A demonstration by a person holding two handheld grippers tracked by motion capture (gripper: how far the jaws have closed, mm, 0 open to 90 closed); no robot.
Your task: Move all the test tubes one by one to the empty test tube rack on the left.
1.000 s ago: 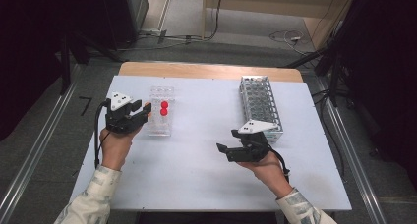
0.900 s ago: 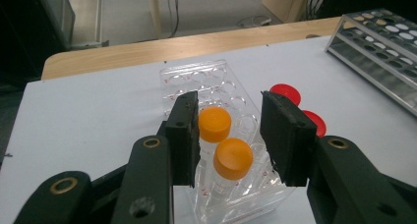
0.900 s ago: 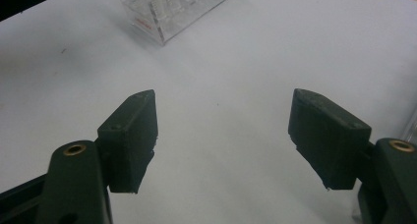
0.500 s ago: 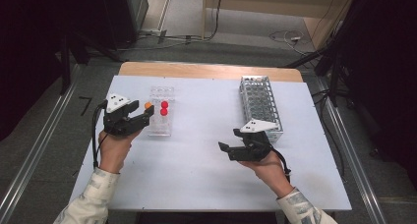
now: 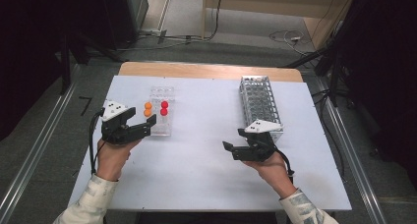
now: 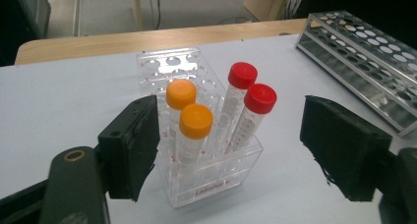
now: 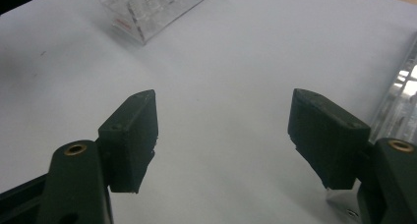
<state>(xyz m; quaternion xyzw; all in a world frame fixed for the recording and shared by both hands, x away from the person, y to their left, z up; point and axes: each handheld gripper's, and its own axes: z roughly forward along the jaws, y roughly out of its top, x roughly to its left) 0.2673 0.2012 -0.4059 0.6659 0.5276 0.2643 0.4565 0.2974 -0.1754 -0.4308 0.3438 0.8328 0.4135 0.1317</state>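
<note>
A clear plastic rack (image 5: 162,92) (image 6: 206,184) stands on the white table left of centre. It holds two orange-capped tubes (image 5: 148,108) (image 6: 195,121) and two red-capped tubes (image 5: 164,107) (image 6: 260,98), all upright. My left gripper (image 5: 142,117) (image 6: 236,135) sits just at the rack's near-left side. Its jaws have just been opening and now stand wide, one on each side of the rack's front end, touching no tube. My right gripper (image 5: 233,139) (image 7: 223,135) hovers open over bare table at the right, pointing left, with nothing between its fingers.
A long metal wire rack (image 5: 259,103) (image 6: 364,52) (image 7: 403,86) lies at the right rear, just behind my right hand. The clear rack's corner (image 7: 147,8) shows far off in the right gripper view. A wooden strip (image 5: 206,70) edges the table's far side.
The left gripper's jaws have spread apart and eased back from the clear rack, so both orange caps have come into sight. The right gripper has stayed put.
</note>
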